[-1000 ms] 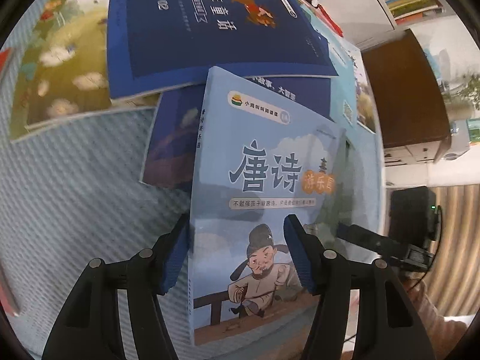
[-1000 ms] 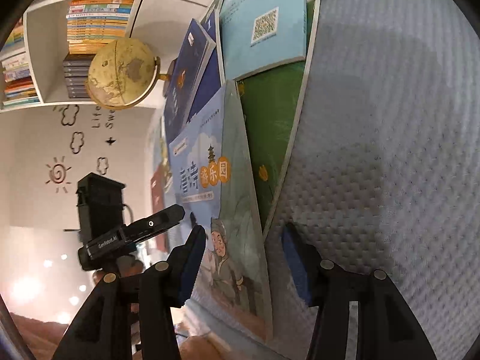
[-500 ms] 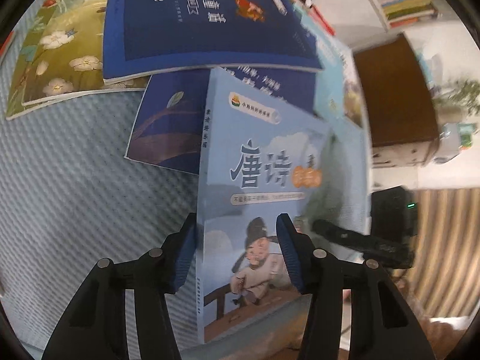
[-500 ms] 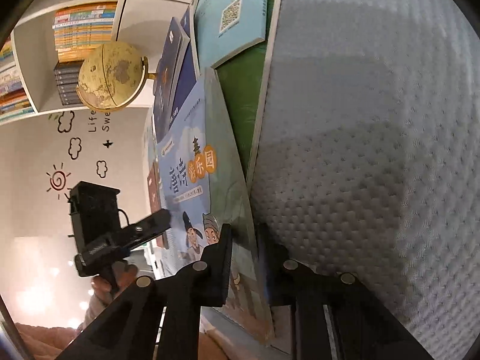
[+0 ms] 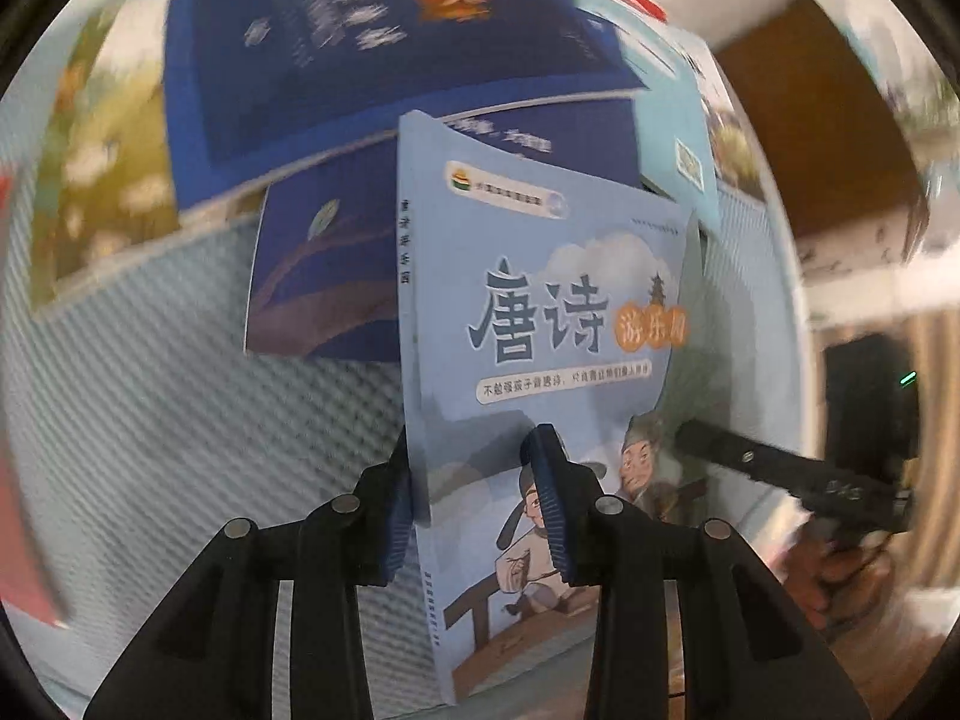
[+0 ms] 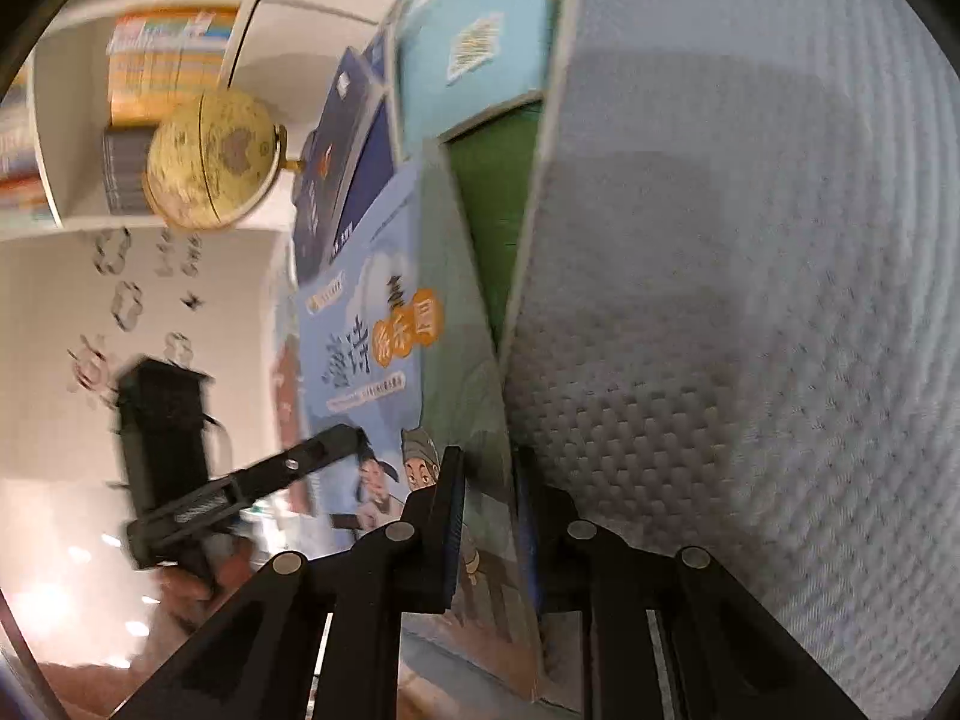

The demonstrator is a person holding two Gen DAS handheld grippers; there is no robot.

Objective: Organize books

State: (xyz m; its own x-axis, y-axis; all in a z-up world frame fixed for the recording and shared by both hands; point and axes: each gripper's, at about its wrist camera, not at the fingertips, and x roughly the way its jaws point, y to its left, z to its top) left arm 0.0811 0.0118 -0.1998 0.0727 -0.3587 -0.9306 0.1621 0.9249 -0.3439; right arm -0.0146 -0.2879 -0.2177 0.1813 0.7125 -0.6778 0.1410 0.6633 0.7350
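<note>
Right wrist view is showing the right claw (image 6: 487, 510) pinching the light blue book (image 6: 384, 324)'s edge — left claw (image 5: 474, 504) straddling its spine, seemingly gripping — lifting underway; stacking likely next.

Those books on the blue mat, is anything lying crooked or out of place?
Yes. The dark blue books overlap at skewed angles, unstacked. The light blue poetry book is tilted up off the mat.
</note>
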